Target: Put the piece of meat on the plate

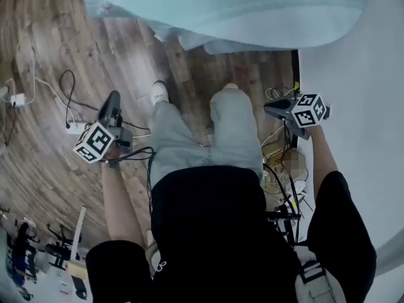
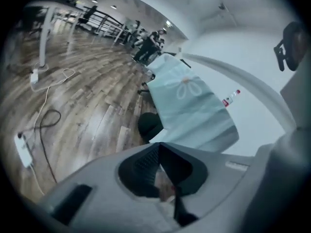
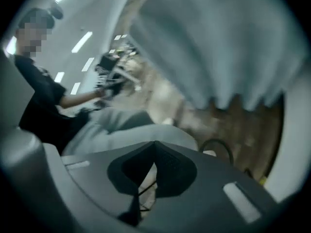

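No meat and no plate show in any view. In the head view I look down at the person's own legs and a wooden floor (image 1: pixel 57 62). The left gripper (image 1: pixel 113 100) hangs beside the left leg, its marker cube toward the camera. In the left gripper view its jaws (image 2: pixel 159 147) are shut with nothing between them. My right gripper (image 1: pixel 269 108) is held low by the right leg and points left. Its jaws (image 3: pixel 155 144) are also shut and empty. A table under a light blue cloth (image 1: pixel 252 8) stands ahead.
Black and white cables (image 1: pixel 66 84) and a power strip (image 1: pixel 76 129) lie on the floor at left. More cables (image 1: pixel 281 169) are tangled by the right foot. A white wall (image 1: pixel 366 74) runs along the right. Several people (image 2: pixel 148 42) stand far off.
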`<state>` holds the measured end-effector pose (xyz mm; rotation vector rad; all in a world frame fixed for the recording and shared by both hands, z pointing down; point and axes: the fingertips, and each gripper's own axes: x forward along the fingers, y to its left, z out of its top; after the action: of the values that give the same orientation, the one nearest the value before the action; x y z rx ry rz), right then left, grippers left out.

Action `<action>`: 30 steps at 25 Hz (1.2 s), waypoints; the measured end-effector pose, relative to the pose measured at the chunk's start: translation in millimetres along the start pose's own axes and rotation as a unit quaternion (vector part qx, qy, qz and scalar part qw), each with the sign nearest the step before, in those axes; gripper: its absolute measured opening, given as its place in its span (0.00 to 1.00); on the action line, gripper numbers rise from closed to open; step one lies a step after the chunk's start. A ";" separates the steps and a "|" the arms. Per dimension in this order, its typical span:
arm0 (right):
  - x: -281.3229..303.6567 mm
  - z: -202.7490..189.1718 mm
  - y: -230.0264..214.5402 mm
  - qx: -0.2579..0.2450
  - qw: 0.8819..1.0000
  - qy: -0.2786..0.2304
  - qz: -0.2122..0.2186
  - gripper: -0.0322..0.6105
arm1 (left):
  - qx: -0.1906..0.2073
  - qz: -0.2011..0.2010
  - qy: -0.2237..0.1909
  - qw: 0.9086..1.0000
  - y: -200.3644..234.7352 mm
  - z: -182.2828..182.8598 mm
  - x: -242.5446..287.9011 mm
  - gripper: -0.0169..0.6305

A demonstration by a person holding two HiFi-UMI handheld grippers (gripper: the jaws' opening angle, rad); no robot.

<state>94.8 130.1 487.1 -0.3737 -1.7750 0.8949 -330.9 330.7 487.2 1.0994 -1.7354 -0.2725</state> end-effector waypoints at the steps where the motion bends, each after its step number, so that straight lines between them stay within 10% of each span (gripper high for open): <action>1: -9.1 -31.1 -41.4 0.041 0.996 -0.013 -0.073 0.07 | 0.032 0.005 0.038 0.999 13.2 -1.5 -0.5 0.02; 3: -31.1 -84.1 -92.1 0.114 0.976 -0.074 -0.168 0.07 | 0.085 0.028 0.124 0.988 38.4 -23.6 -5.3 0.02; 7: -50.7 -177.4 -146.1 0.234 0.932 -0.159 -0.225 0.07 | 0.138 0.099 0.261 0.950 46.8 -98.2 20.6 0.02; 15: -57.8 -281.4 -192.4 0.331 0.887 -0.207 -0.246 0.07 | 0.283 -0.036 0.385 0.878 -150.4 -194.8 138.7 0.02; 18: -54.2 -281.6 -263.2 0.366 0.858 -0.248 -0.262 0.11 | 0.358 -0.068 0.415 0.834 -195.4 -219.1 161.3 0.02; 22: 0.2 -295.8 -421.1 0.372 0.860 -0.224 -0.266 0.42 | 0.440 -0.046 0.456 0.772 -181.7 -276.2 186.0 0.02; 24: 28.2 -310.8 -509.0 0.432 0.827 -0.228 -0.278 0.50 | 0.438 -0.016 0.485 0.757 -157.0 -295.7 193.1 0.02; 26: 47.6 -315.3 -574.8 0.519 0.765 -0.262 -0.277 0.59 | 0.414 -0.001 0.518 0.749 -140.4 -308.1 190.9 0.02; 30: 80.0 -315.1 -670.9 0.593 0.692 -0.298 -0.285 0.61 | 0.366 0.002 0.538 0.759 -144.2 -332.0 211.7 0.02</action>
<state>460.3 -145.3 1075.5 1.3765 -1.2860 1.5467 11.8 186.9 681.2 1.3700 -0.7279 0.9803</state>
